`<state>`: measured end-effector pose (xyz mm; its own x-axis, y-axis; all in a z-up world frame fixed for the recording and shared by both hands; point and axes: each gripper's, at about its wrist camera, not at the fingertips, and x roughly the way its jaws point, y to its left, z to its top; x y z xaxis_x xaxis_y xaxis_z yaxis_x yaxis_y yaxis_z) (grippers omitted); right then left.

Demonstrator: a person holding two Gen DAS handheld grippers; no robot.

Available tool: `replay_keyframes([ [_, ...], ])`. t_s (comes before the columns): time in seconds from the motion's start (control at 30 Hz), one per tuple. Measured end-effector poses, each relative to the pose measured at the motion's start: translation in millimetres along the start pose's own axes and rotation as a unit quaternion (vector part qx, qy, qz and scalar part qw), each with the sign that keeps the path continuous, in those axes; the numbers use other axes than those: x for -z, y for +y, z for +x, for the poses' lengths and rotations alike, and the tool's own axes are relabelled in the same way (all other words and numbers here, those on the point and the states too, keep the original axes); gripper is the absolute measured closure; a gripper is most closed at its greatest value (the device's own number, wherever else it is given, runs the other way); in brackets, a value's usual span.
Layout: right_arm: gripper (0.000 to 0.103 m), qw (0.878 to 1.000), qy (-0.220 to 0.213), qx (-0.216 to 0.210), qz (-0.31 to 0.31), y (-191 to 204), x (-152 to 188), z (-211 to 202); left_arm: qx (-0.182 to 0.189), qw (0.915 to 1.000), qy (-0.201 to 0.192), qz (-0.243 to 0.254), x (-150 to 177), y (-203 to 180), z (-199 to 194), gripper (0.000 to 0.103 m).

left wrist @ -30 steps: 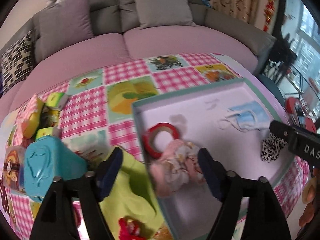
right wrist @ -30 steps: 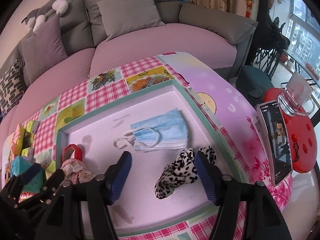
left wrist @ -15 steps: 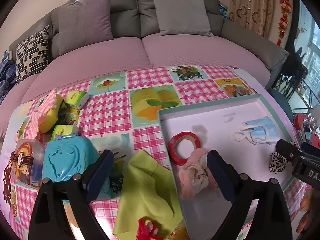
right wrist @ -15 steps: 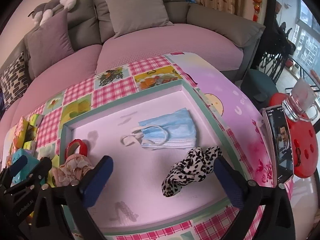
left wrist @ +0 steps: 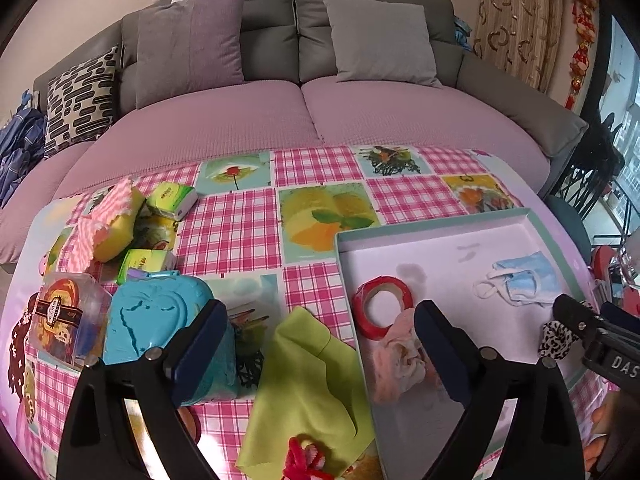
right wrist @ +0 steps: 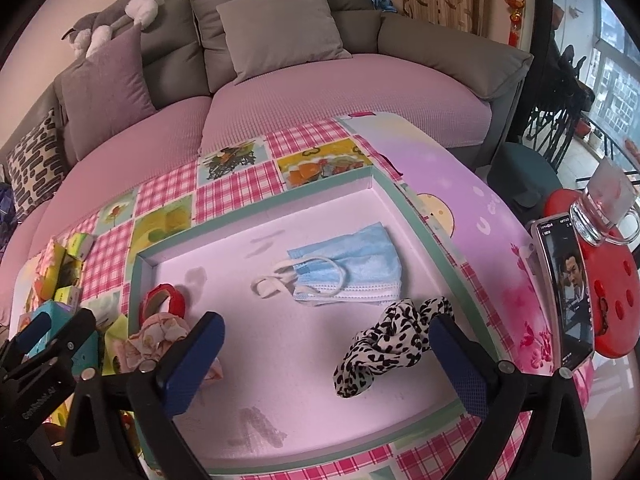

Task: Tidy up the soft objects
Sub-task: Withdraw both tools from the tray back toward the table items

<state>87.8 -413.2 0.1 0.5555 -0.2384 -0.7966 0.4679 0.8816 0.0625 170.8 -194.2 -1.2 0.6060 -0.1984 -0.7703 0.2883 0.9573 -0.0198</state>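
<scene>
With both grippers' fingers open and empty, your tray (right wrist: 256,208) holds the mask (right wrist: 352,268), scrunchies and tape; the green cloth (left wrist: 308,376) remains on the table (left wrist: 240,232).

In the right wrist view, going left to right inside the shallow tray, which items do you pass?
Red tape roll → pink floral cloth just below it → blue face mask → leopard-print scrunchie, nearest the tray's right wall. The tape roll and pink cloth nearly share the same position across.
</scene>
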Motion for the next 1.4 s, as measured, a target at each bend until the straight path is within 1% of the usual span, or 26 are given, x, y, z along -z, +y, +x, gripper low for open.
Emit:
replay_keyframes([
  [0.27,0.0,1.0,-0.003,-0.005,-0.013,7.8,-1.5,-7.5,0.008,0.9997,-0.017,-0.014,-4.9,5.2,-22.5,0.008],
  [0.43,0.0,0.999,-0.027,-0.022,-0.018,17.7,-5.8,-25.8,0.007,0.9994,-0.022,-0.025,-10.2,16.1,-47.3,0.008],
  [0.53,0.0,0.998,-0.037,-0.027,-0.038,31.5,-6.4,-33.7,0.008,0.9987,-0.044,-0.026,-15.5,21.8,-69.2,0.008],
  [0.63,0.0,0.997,-0.038,-0.047,-0.057,47.7,-5.5,-36.8,-0.007,0.9975,-0.066,-0.024,-19.7,33.9,-87.1,0.008],
  [0.67,0.0,0.996,-0.038,-0.053,-0.064,54.7,-4.7,-37.4,-0.014,0.9972,-0.067,-0.029,-19.7,40.7,-90.2,0.008],
  [0.83,0.0,0.992,-0.043,-0.079,-0.089,79.5,0.8,-43.0,-0.044,0.9944,-0.058,-0.076,-10.0,83.2,-98.2,0.008],
  [0.93,0.0,0.989,-0.052,-0.097,-0.102,94.2,3.0,-49.0,-0.072,0.9907,-0.06,-0.098,-1.8,110.4,-106.7,0.008],
  [1.03,0.0,0.985,-0.052,-0.113,-0.12,111.7,7.8,-52.1,-0.088,0.987,-0.061,-0.119,3.7,133.1,-113.1,0.008],
  [1.13,0.0,0.98,-0.04,-0.137,-0.137,127.9,14.1,-49.7,-0.091,0.9843,-0.055,-0.141,12.4,153.6,-114.3,0.008],
  [1.2,0.0,0.977,-0.027,-0.149,-0.152,139.3,19.9,-45.9,-0.091,0.9841,-0.041,-0.147,20.0,162.7,-109.6,0.008],
  [1.3,0.0,0.972,-0.008,-0.155,-0.176,154.7,31.0,-39.5,-0.087,0.9848,-0.014,-0.15,30.1,171.7,-98.0,0.008],
  [1.4,0.0,0.967,0.016,-0.163,-0.195,167.2,43.1,-32.0,-0.071,0.9855,0.013,-0.153,38.8,174.9,-85.2,0.008],
])
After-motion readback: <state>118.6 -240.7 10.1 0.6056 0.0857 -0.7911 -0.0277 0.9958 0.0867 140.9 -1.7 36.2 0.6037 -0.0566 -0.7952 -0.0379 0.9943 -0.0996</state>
